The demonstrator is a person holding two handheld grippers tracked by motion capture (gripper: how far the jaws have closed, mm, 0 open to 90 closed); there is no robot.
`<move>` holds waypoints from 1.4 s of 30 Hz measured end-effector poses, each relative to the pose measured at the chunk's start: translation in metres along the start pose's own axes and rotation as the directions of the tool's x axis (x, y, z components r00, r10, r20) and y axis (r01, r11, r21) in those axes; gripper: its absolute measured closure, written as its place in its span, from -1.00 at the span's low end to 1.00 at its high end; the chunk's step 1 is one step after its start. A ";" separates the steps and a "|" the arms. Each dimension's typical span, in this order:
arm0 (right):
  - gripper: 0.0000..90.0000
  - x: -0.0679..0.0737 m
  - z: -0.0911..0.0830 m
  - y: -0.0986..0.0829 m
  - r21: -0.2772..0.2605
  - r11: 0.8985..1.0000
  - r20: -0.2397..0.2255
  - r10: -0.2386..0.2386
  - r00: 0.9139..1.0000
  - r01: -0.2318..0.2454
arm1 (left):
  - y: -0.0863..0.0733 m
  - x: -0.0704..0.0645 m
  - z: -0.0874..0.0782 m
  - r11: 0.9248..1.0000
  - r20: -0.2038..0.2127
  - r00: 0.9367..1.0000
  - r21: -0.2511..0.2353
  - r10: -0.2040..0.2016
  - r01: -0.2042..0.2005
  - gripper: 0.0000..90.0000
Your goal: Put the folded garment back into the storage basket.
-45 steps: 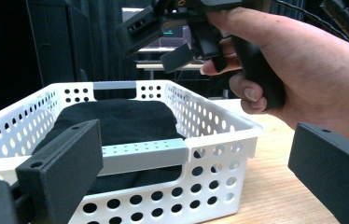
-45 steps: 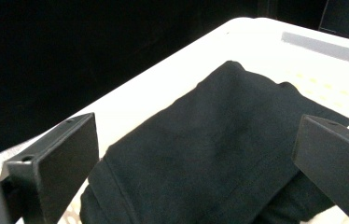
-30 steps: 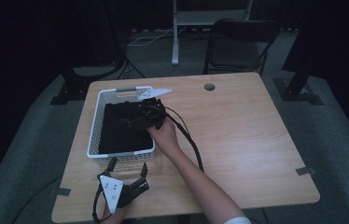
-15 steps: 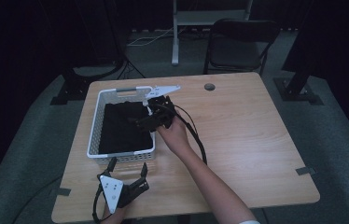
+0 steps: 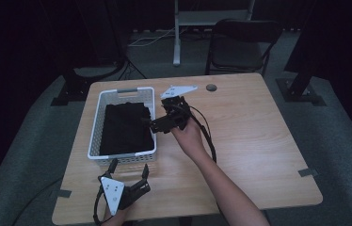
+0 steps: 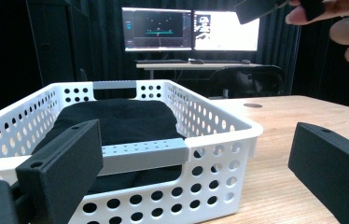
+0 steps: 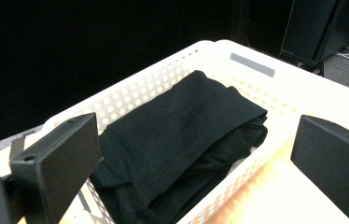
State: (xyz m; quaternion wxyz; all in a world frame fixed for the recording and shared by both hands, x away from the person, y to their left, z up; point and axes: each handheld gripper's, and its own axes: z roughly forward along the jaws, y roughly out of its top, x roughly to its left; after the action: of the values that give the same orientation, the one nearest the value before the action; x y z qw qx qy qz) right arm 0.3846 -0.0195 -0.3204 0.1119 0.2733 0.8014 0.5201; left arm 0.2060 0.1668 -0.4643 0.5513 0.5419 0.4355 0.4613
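A white perforated basket [image 5: 98,126] stands on the left half of the wooden table [image 5: 259,141], with a folded black cloth [image 5: 126,127] lying inside. My right gripper [image 5: 156,125] hovers at the basket's right rim, pointing left, open and empty. In the right gripper view its jaws frame the black cloth [image 7: 186,130] and the basket wall [image 7: 256,65]. My left gripper [image 5: 129,165] rests near the table's front edge, just in front of the basket, also open with nothing in it. In the left gripper view the basket [image 6: 219,135] and the cloth [image 6: 116,116] lie straight ahead.
A dark cable hole [image 5: 211,87] sits at the table's far edge. A folding chair [image 5: 240,42] stands behind the table. Bits of tape [image 5: 307,172] mark the tabletop. Two lit monitors [image 6: 191,30] show in the left gripper view, beyond the basket.
My right gripper has drawn rightward from over the cloth to the basket's right rim. The left gripper and the cloth have not moved.
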 end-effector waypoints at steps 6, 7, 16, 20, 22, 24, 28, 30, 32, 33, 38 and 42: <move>-0.97 0.001 -0.016 -0.003 -0.032 0.999 0.028 -0.017 0.999 0.018 | 0.000 0.000 0.000 1.000 0.000 1.000 0.000 0.000 0.000 -0.90; -0.97 0.001 -0.018 -0.003 -0.033 0.999 0.032 -0.018 0.999 0.019 | 0.000 0.000 0.000 1.000 0.000 1.000 -0.001 -0.001 0.001 -0.90; -0.97 -0.002 -0.037 -0.010 -0.046 0.999 0.055 0.000 0.999 0.003 | 0.000 0.000 0.000 1.000 0.000 1.000 0.000 0.000 0.000 -0.90; -0.97 -0.004 -0.044 -0.015 -0.053 0.999 0.069 0.008 0.998 -0.004 | 0.000 0.000 0.000 1.000 0.000 1.000 -0.001 0.000 0.000 -0.90; -0.97 -0.005 -0.047 -0.017 -0.049 0.999 0.075 0.002 0.997 0.001 | 0.000 0.000 0.000 1.000 0.000 1.000 -0.001 0.000 0.000 -0.90; -0.97 -0.006 -0.050 -0.019 -0.048 0.999 0.078 0.008 0.997 -0.004 | 0.000 0.000 0.000 1.000 0.000 1.000 0.000 0.000 0.000 -0.90; -0.97 -0.006 -0.056 -0.023 -0.052 0.999 0.075 0.009 0.997 -0.005 | 0.000 0.000 0.000 1.000 0.000 1.000 -0.001 0.000 0.000 -0.90; -0.97 -0.006 -0.060 -0.026 -0.051 0.999 0.084 0.008 0.996 -0.004 | 0.000 0.000 0.000 1.000 0.000 1.000 -0.001 0.000 0.000 -0.90; -0.97 -0.007 -0.062 -0.028 -0.054 0.999 0.078 0.010 0.997 -0.006 | 0.000 0.000 0.000 1.000 0.000 1.000 -0.001 0.000 0.000 -0.90; -0.97 -0.007 -0.064 -0.030 -0.058 0.998 0.083 0.013 0.996 -0.008 | 0.000 0.000 0.000 1.000 0.000 1.000 -0.001 0.000 0.000 -0.90; -0.97 -0.010 -0.072 -0.036 -0.081 0.996 0.074 0.037 0.997 -0.031 | 0.000 0.000 0.000 1.000 0.000 1.000 -0.003 0.001 -0.001 -0.90; -0.97 -0.011 -0.081 -0.041 -0.094 0.995 0.091 0.042 0.995 -0.033 | 0.000 0.000 0.000 1.000 0.000 1.000 -0.005 -0.001 0.001 -0.90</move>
State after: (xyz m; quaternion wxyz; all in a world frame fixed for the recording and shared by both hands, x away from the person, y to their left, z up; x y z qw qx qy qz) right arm 0.3433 -0.1005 -0.3231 0.1519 0.3067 0.7653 0.5451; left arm 0.2056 0.1669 -0.4645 0.5530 0.5403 0.4345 0.4620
